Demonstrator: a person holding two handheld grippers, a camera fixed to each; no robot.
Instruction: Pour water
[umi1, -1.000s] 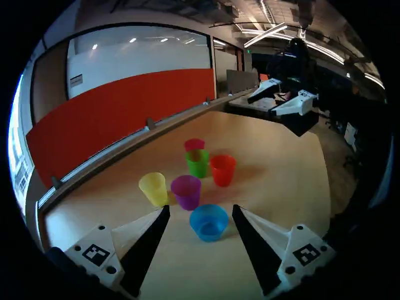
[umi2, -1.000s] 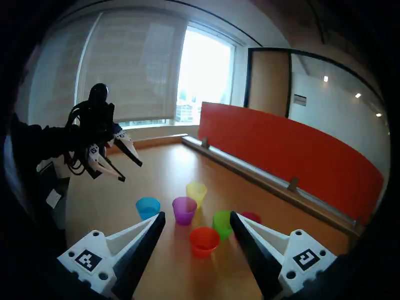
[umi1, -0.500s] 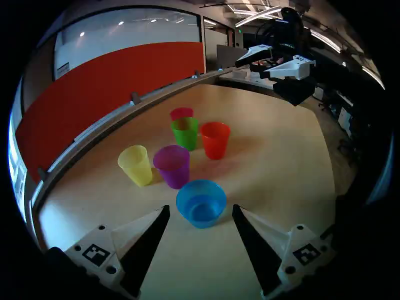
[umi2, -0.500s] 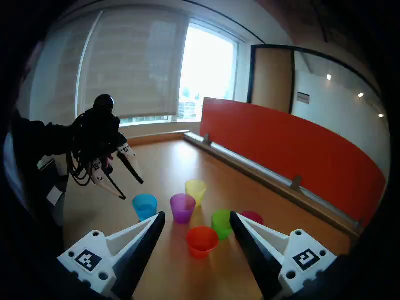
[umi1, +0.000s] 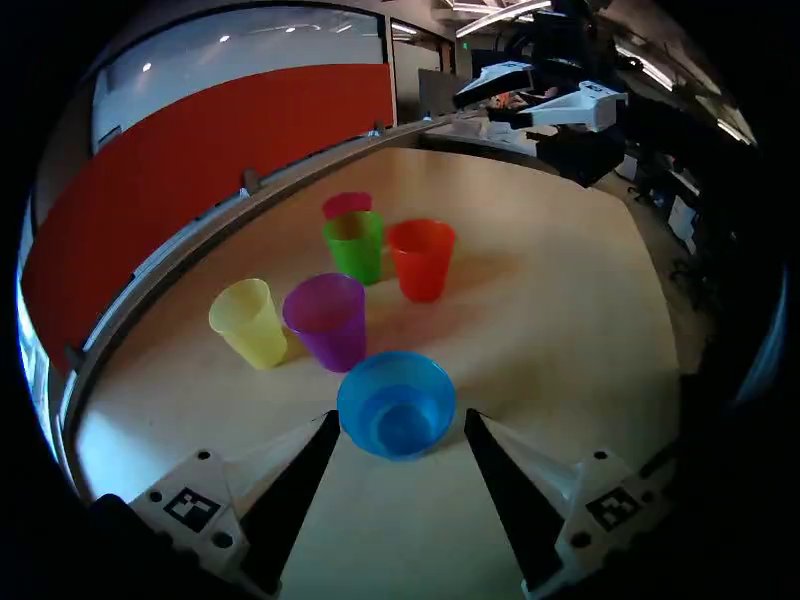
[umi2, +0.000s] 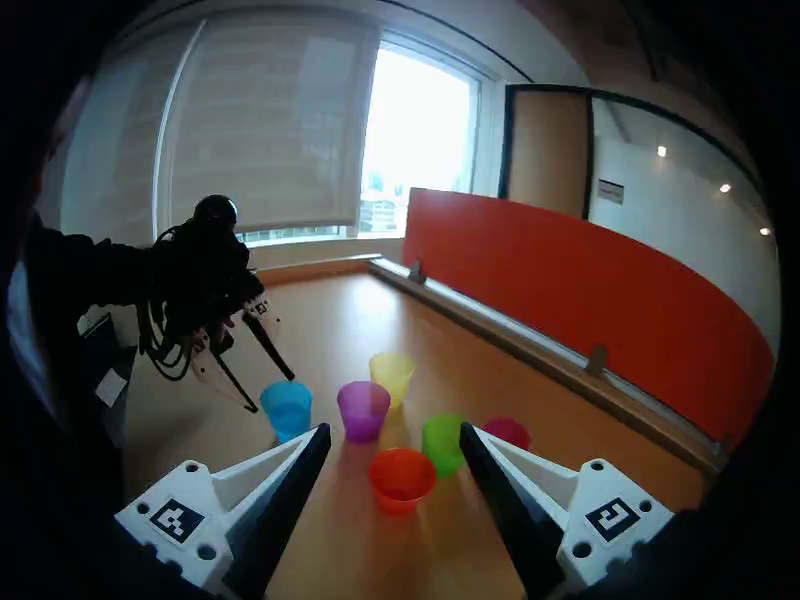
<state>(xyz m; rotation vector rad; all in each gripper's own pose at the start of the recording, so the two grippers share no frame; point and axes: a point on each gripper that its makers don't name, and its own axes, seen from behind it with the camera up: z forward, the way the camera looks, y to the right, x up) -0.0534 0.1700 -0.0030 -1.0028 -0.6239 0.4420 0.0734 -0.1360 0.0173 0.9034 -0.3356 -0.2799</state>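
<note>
Several plastic cups stand clustered on a wooden table (umi1: 560, 300). The blue cup (umi1: 396, 404) is nearest, its rim level with my left gripper's (umi1: 400, 418) spread fingertips; the gripper is open and not touching it. Behind stand purple (umi1: 328, 320), yellow (umi1: 247, 322), green (umi1: 354, 243), orange (umi1: 421, 258) and magenta (umi1: 347, 205) cups. In the right gripper view my right gripper (umi2: 393, 432) hangs open above the orange cup (umi2: 402, 478), and the left gripper (umi2: 272, 392), held by a dark-sleeved hand, flanks the blue cup (umi2: 286, 410). Whether any cup holds water is unclear.
A red partition (umi1: 200, 160) with a rail runs along the table's far side. The table's edge (umi1: 665, 330) drops off to the right, with office furniture beyond. The right gripper (umi1: 540, 85) hovers high past the cups. A bright window (umi2: 415, 150) lies behind the left gripper.
My left gripper has moved forward and down toward the blue cup, which now sits between its fingertips. The right gripper has barely moved.
</note>
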